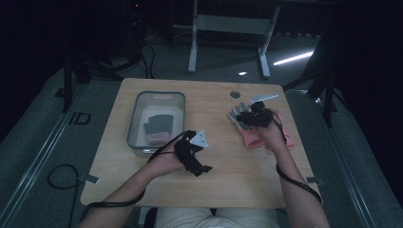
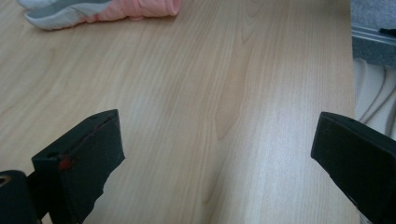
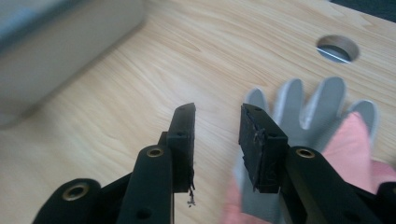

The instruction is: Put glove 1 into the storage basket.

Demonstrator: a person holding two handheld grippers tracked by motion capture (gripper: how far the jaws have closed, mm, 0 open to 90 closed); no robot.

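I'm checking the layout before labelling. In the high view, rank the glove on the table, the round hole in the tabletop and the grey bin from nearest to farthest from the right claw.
1. Glove on the table: directly under the right claw, on the right side.
2. Round hole: just beyond it, toward the table's far edge.
3. Grey bin: across on the left side.

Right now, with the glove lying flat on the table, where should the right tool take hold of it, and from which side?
Probably at the pink cuff, the end nearest the person. The glove lies flat with its grey fingers pointing away towards the table's far edge, so the bunched cuff offers more to pinch than the thin splayed fingers. The right tool hovers above it, jaws partly apart with nothing between them.
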